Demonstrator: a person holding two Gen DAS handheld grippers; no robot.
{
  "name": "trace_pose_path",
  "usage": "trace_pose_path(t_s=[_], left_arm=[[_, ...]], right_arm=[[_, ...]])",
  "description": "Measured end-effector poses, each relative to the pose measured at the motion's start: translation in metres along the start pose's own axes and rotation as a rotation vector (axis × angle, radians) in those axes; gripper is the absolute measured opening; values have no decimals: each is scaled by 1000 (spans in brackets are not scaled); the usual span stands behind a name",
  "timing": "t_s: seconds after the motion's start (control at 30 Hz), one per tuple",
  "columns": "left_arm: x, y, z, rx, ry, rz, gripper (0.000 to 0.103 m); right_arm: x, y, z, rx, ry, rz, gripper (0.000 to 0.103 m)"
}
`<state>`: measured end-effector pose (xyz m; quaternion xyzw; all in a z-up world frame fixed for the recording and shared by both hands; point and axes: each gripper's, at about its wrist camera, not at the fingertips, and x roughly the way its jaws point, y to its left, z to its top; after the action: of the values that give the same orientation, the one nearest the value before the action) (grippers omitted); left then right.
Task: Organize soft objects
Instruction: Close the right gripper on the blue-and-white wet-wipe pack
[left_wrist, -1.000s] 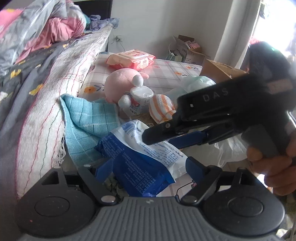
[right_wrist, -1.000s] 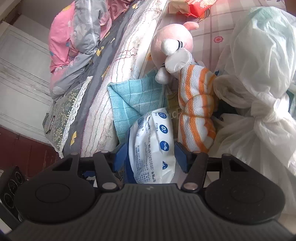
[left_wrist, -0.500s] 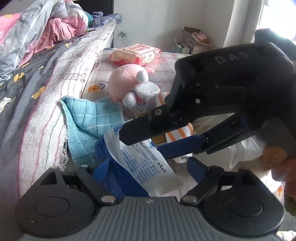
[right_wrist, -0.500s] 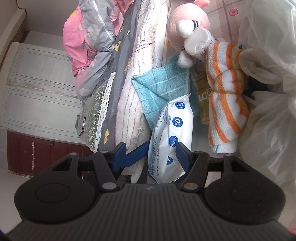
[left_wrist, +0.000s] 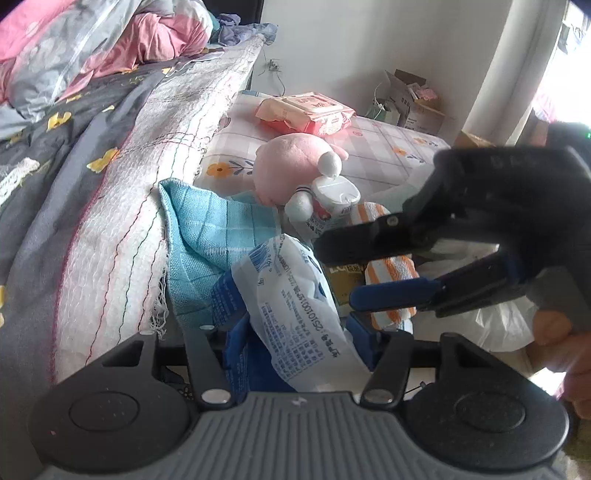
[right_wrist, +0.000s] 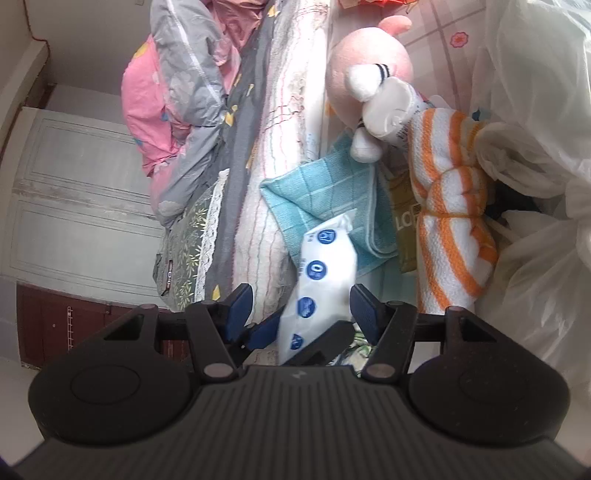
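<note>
A white and blue soft pack (left_wrist: 295, 306) hangs between both grippers over the bed's edge. In the left wrist view, my left gripper (left_wrist: 301, 338) has its blue pads against the pack's lower end, and its jaws are closing on it. My right gripper (left_wrist: 336, 271) reaches in from the right and pinches the pack's upper edge. In the right wrist view the pack (right_wrist: 325, 273) stands between the right gripper's (right_wrist: 301, 308) fingers, touching the right pad, and the left gripper (right_wrist: 295, 334) clamps its bottom end.
A teal cloth (left_wrist: 207, 236), a pink plush (left_wrist: 288, 166) and an orange-striped towel (right_wrist: 450, 206) lie just beyond. White plastic bags (right_wrist: 535, 110) crowd the right. A grey quilt (left_wrist: 110, 147) rises on the left. A pink wipes pack (left_wrist: 306, 112) lies farther back.
The left gripper's jaws have narrowed onto the pack's lower end. The right gripper has rolled, and the pack now stands more upright and edge-on.
</note>
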<state>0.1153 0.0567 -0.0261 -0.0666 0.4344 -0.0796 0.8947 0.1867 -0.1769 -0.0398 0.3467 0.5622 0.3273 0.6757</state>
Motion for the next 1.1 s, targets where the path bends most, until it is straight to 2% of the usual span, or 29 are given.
trace_pose_path(t_s=[0.13, 0.2, 0.27, 0.37, 0.43, 0.57, 0.63, 0.7, 0.8, 1.0, 1.1], left_arm=[[-4, 28, 4, -139, -1, -98, 57], [-5, 39, 3, -197, 6, -134, 58], [-8, 48, 3, -221, 7, -139, 58], [-13, 52, 5, -221, 8, -120, 59], [-12, 55, 8, -216, 18, -104, 64], [-10, 57, 8, -197, 36, -63, 63], [-10, 56, 8, -184, 42, -39, 52], [-12, 55, 9, -184, 27, -17, 48], [-22, 52, 14, -188, -2, -21, 46], [-40, 39, 25, -225, -49, -115, 45], [-42, 28, 19, -261, -70, -213, 46]], right_arm=[[21, -5, 3, 37, 36, 1, 59], [31, -4, 3, 64, 55, 52, 59], [37, -1, 4, 75, 63, 84, 59], [44, 11, 4, 50, 77, 96, 59], [48, 14, 5, 43, 90, 103, 59], [56, 19, 9, 42, 114, 131, 60], [61, 18, 9, 45, 120, 130, 60], [65, 14, 9, 63, 122, 132, 60], [61, 12, 11, 80, 115, 163, 60], [23, 24, 12, 40, 57, 207, 60], [-7, 24, 10, 9, 21, 201, 60]])
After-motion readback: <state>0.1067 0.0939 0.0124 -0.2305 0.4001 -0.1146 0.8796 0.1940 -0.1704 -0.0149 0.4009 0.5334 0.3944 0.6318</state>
